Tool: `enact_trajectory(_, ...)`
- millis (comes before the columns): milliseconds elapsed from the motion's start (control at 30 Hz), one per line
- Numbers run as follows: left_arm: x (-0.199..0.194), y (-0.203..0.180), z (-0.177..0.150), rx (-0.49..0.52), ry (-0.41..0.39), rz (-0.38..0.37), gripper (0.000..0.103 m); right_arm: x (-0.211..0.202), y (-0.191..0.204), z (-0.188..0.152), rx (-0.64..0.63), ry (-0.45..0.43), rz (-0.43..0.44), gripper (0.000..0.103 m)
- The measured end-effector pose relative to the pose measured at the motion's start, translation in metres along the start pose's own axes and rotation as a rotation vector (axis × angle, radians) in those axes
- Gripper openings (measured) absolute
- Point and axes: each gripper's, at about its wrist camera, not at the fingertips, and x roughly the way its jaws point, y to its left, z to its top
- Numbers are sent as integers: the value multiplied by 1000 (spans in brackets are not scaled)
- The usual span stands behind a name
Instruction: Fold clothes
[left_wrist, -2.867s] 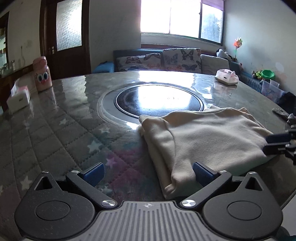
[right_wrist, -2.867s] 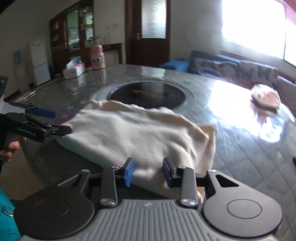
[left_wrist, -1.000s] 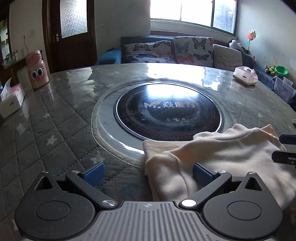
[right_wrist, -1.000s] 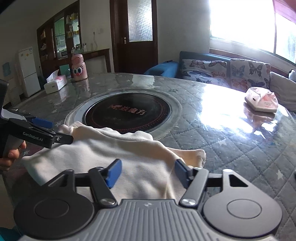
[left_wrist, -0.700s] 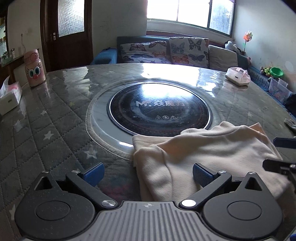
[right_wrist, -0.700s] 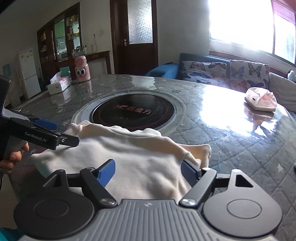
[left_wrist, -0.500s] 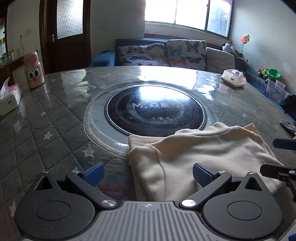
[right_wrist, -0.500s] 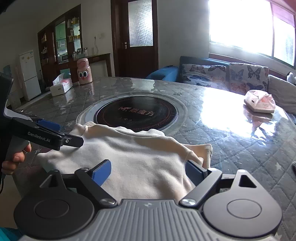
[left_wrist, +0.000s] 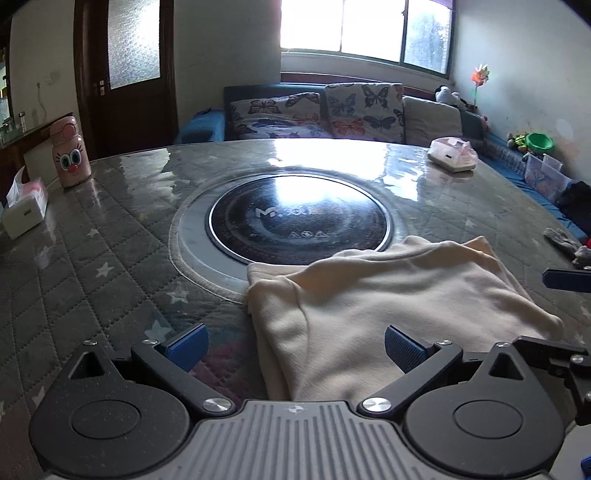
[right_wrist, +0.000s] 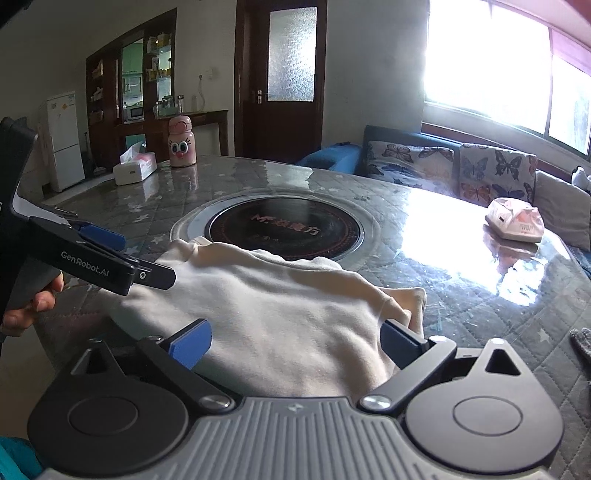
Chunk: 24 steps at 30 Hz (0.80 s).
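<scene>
Grey quilted star-print round table (left_wrist: 110, 236) holds the folded cream knit garment (left_wrist: 388, 306) at its near edge, long axis left-right between my wide-open, empty left gripper (left_wrist: 293, 341) and right gripper (right_wrist: 295, 338), near hem under both.
</scene>
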Motion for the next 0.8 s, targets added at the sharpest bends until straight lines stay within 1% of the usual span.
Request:
enact_trajectory(167,-7,-7,-5,9,3,20,103,-8,6,-3,0,-17,-10,100)
enact_trajectory(233,-10,-9,-8,12,9,23,103,-11,9,-4,0,-21,-15,103)
enact_trajectory(333,-13,-14,-14,20,21,16,103,-16,13,-6,-8,-26,-20,103)
enact_trajectory(467,-15,-22,-21,34,40,29,103,-22,17,-9,-13,-33,-22,103)
enact_trajectory(800,-27,-29,-36,26,48,0,103,-36,30,-24,-34,-32,-36,103)
